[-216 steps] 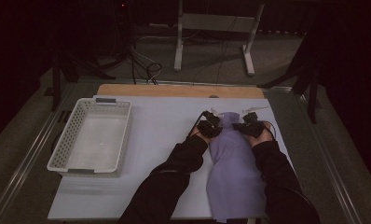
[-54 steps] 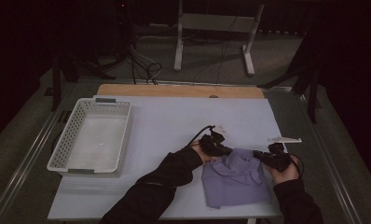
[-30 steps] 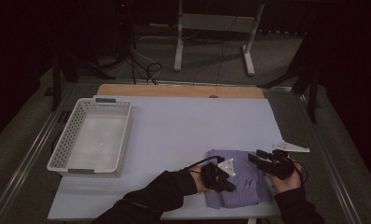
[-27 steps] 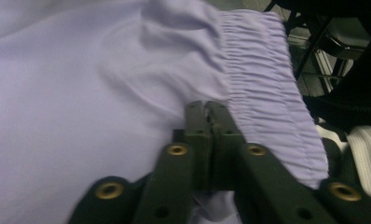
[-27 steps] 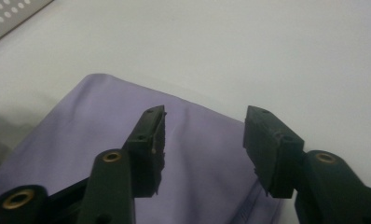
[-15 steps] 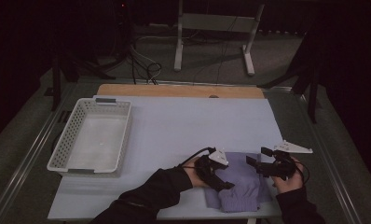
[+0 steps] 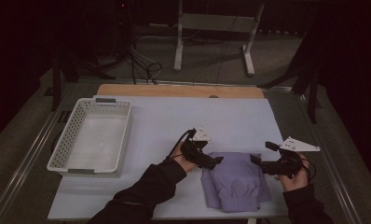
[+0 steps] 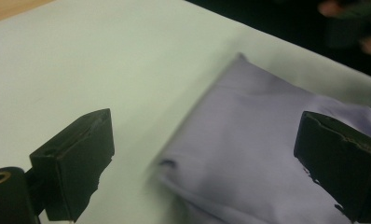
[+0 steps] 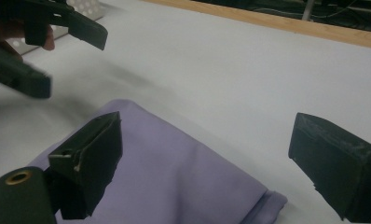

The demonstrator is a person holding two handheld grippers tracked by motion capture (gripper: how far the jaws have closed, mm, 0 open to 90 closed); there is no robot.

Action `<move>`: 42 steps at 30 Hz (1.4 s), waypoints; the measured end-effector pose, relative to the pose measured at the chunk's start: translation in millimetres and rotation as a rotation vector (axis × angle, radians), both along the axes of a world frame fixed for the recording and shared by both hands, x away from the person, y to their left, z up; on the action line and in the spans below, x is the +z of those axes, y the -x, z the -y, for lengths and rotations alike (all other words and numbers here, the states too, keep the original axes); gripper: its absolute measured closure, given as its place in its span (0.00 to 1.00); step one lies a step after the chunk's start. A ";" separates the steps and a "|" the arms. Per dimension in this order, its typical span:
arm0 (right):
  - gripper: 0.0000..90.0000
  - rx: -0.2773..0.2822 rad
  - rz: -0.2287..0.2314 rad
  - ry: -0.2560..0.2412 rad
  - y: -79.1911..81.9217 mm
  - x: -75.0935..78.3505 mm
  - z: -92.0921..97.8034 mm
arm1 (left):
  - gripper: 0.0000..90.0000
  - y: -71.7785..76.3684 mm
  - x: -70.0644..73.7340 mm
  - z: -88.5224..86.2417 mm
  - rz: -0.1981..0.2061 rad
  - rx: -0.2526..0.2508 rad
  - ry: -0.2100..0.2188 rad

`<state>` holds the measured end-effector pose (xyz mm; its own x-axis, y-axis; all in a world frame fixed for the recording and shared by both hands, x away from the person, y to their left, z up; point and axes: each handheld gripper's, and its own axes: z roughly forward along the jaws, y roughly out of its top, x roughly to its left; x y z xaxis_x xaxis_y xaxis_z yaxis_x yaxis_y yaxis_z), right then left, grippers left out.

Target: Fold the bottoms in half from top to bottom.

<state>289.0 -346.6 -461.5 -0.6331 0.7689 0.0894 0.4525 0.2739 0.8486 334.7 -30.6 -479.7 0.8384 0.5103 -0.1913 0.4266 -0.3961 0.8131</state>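
One folded cloth (image 7: 237, 181) on surface (image 7: 230, 119); one basket (image 7: 91, 136) left of it. Two grippers, left (image 7: 215, 161) and right (image 7: 254, 159), flank cloth, both wide, empty.

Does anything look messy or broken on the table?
Nothing stands out. The folded lilac cloth lies flat near the table's front edge, the white plastic basket sits square and empty, and both tools hover open beside the cloth.

White perforated basket (image 7: 89, 135) at nine o'clock on the pale table (image 7: 230, 121), wooden strip (image 7: 179, 90) along twelve o'clock edge, metal stand (image 7: 214, 28) beyond
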 end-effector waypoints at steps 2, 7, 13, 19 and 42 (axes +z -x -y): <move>0.11 -0.014 -0.016 -0.003 -3.5 -2.6 0.9 | 0.07 -7.5 -3.6 -1.1 -0.017 0.027 -0.016; 0.14 -0.023 -0.080 -0.012 -14.6 -14.5 5.9 | 0.07 -17.0 -15.3 3.8 -0.044 0.032 -0.049; 0.15 -0.054 -0.141 0.004 -27.8 -36.6 14.3 | 0.15 -25.3 -33.4 11.1 -0.086 0.006 -0.070; 0.16 -0.071 -0.201 0.068 -35.2 -58.5 16.0 | 0.26 -28.1 -49.1 14.6 -0.112 -0.042 -0.130; 0.94 0.045 -0.174 0.104 -26.1 -56.7 7.5 | 0.50 -16.8 -55.6 27.4 -0.099 -0.128 -0.163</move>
